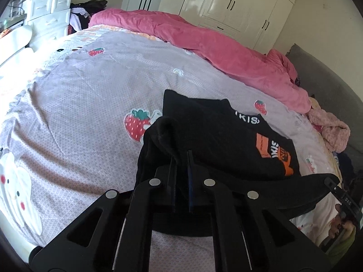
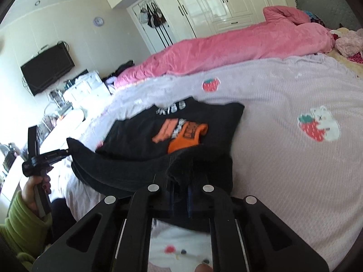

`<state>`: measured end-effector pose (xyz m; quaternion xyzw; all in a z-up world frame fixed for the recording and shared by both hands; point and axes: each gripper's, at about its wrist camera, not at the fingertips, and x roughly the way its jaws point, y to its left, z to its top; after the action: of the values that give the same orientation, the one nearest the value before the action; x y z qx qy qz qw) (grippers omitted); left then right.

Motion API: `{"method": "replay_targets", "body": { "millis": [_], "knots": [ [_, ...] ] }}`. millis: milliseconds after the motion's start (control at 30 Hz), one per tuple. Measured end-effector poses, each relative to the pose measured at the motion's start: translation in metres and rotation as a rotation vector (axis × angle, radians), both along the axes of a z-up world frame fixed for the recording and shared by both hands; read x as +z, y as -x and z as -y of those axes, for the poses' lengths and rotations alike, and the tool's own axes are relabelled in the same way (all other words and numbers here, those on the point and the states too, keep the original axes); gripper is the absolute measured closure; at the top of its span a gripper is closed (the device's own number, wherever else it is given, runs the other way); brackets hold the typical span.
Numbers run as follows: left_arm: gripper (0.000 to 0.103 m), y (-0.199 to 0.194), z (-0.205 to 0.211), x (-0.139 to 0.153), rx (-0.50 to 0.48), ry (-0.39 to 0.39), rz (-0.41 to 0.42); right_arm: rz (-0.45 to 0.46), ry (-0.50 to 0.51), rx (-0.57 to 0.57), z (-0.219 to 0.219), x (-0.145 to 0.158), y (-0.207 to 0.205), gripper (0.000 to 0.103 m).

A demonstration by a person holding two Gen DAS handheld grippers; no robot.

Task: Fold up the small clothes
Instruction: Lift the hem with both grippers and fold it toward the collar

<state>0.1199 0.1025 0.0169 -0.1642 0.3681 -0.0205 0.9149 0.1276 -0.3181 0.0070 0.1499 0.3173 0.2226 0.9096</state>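
On the lilac strawberry-print bedsheet [image 1: 90, 86], seen from the left wrist camera, a small black cotton garment with an orange and white chest print [image 1: 217, 136] is lying half folded. The left gripper [image 1: 181, 158] is clenching a raised bunch of its black fabric between nearly closed fingers. White letters reading "IKIS" are showing near the collar; the orange patch's writing is too small to read. A rolled pink plush quilt [image 1: 226, 52] is lying along the far side of the bed, and a white plastic drawer chest [image 1: 47, 15] is standing at far left, its contents hidden.

From the right wrist camera, the right gripper [image 2: 181, 181] is likewise pinching the same garment's [image 2: 145, 133] near edge, lifting it off the sheet [image 2: 283, 158]. The chest lettering is blurred here. The left gripper [image 2: 65, 151] is gripping the garment's other corner at left. The quilt [image 2: 226, 49] is lying beyond.
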Motion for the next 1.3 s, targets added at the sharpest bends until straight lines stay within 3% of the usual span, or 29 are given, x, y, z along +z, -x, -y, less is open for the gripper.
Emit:
{"method": "replay_targets", "body": {
  "millis": [100,367,533,700,800,867,900,933,1000,1167,1300],
  "knots": [
    [0.101,-0.015,-0.004,0.015,0.008,0.031,0.026,0.029,-0.021,-0.023,0.003,0.010,-0.015,0.096],
    [0.101,-0.066,0.005,0.040,0.013,0.006,0.070,0.091,-0.017,-0.090,0.008,0.025,-0.055,0.096],
    [0.101,-0.096,0.011,0.019,0.026,-0.014,0.019,0.030,0.020,-0.130,0.006,0.003,-0.081,0.096],
    [0.101,-0.108,0.006,-0.013,0.026,0.021,-0.038,-0.028,0.030,-0.150,0.003,-0.018,-0.091,0.096],
    [0.095,-0.101,0.005,-0.021,-0.011,0.068,-0.029,-0.061,0.019,-0.155,0.004,-0.025,-0.091,0.089],
    [0.078,-0.092,0.002,-0.019,-0.024,0.087,-0.008,-0.053,0.017,-0.157,0.004,-0.024,-0.086,0.086],
    [0.076,-0.087,0.001,-0.018,-0.028,0.093,0.003,-0.048,0.017,-0.157,0.004,-0.023,-0.084,0.079],
    [0.076,-0.081,0.000,-0.015,-0.031,0.093,0.019,-0.034,0.018,-0.162,0.005,-0.020,-0.079,0.064],
    [0.076,-0.071,0.000,-0.009,-0.034,0.073,0.044,-0.005,0.023,-0.176,0.005,-0.016,-0.070,0.053],
    [0.076,-0.041,0.010,-0.003,-0.048,-0.006,0.068,0.052,0.119,-0.099,-0.017,-0.012,-0.043,0.053],
    [0.077,-0.036,0.037,-0.014,-0.106,-0.130,0.032,0.044,0.222,0.005,-0.049,-0.022,-0.037,0.053]
  ]
}}
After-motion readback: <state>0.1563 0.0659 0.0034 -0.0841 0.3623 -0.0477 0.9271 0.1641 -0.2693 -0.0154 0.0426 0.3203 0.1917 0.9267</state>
